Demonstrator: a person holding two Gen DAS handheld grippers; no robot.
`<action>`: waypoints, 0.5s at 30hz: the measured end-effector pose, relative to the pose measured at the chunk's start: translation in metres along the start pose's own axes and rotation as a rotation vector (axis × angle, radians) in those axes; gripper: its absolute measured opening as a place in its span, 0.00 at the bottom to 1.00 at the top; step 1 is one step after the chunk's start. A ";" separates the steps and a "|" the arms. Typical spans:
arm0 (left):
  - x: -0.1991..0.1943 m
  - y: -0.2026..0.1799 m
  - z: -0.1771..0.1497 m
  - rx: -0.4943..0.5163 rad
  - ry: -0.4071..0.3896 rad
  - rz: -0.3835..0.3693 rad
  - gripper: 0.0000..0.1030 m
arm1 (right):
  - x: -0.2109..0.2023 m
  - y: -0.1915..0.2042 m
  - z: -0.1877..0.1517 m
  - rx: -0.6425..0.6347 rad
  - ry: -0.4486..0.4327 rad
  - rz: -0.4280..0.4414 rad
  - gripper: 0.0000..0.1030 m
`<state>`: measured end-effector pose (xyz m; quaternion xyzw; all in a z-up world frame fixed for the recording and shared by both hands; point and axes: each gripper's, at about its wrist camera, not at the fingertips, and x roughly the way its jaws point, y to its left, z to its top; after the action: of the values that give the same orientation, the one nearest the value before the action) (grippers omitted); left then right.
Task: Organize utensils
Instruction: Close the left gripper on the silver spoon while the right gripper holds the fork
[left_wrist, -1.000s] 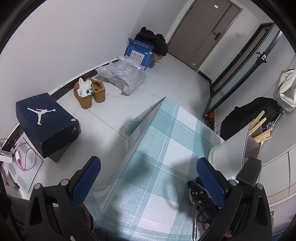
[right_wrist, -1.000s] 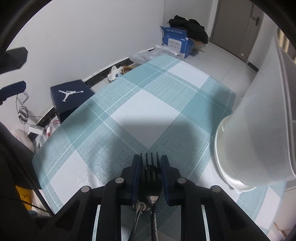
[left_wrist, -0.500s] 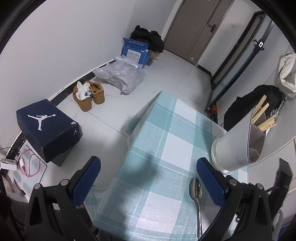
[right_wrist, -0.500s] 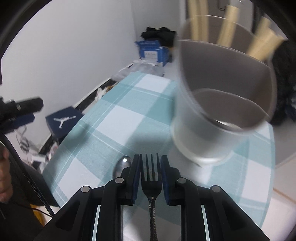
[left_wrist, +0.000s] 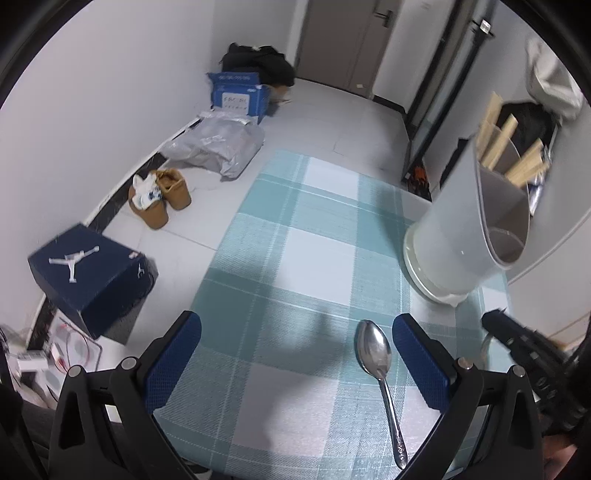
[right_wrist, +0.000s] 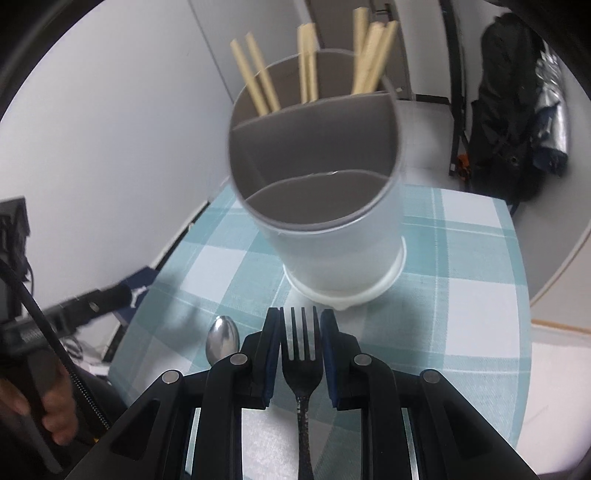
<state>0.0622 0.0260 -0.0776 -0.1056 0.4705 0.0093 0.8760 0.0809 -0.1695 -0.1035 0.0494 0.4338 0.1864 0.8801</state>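
Observation:
My right gripper (right_wrist: 300, 322) is shut on a dark metal fork (right_wrist: 301, 354), tines pointing forward, held above the checked tablecloth (right_wrist: 461, 258) just short of the grey utensil holder (right_wrist: 325, 206). The holder has divided compartments; several wooden chopsticks (right_wrist: 308, 62) stand in its far one, the near ones look empty. A silver spoon (left_wrist: 375, 354) lies flat on the cloth, bowl pointing away, seen between the blue pads of my left gripper (left_wrist: 297, 343), which stands open above it. The spoon's bowl (right_wrist: 222, 341) also shows left of the fork.
The utensil holder (left_wrist: 465, 229) stands on a white base at the table's right side. On the floor to the left are a dark shoebox (left_wrist: 88, 273), tan boots (left_wrist: 159, 195), a grey bag (left_wrist: 218, 147) and a blue box (left_wrist: 240, 96). A hand (right_wrist: 48, 413) grips the left tool.
My right gripper has risen and swung from the cloth to face the holder's open top, fork still held. My left gripper's view has shifted right, bringing the spoon between its pads.

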 end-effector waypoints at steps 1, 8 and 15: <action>0.001 -0.005 -0.001 0.012 0.002 0.005 0.99 | -0.005 -0.004 0.000 0.016 -0.013 0.008 0.20; 0.013 -0.031 -0.007 0.064 0.038 0.040 0.99 | -0.023 -0.033 -0.001 0.118 -0.068 0.046 0.20; 0.036 -0.044 -0.013 0.076 0.131 0.058 0.99 | -0.026 -0.056 -0.006 0.171 -0.087 0.042 0.19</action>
<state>0.0769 -0.0229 -0.1063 -0.0587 0.5299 0.0099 0.8460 0.0779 -0.2309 -0.1021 0.1415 0.4082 0.1648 0.8867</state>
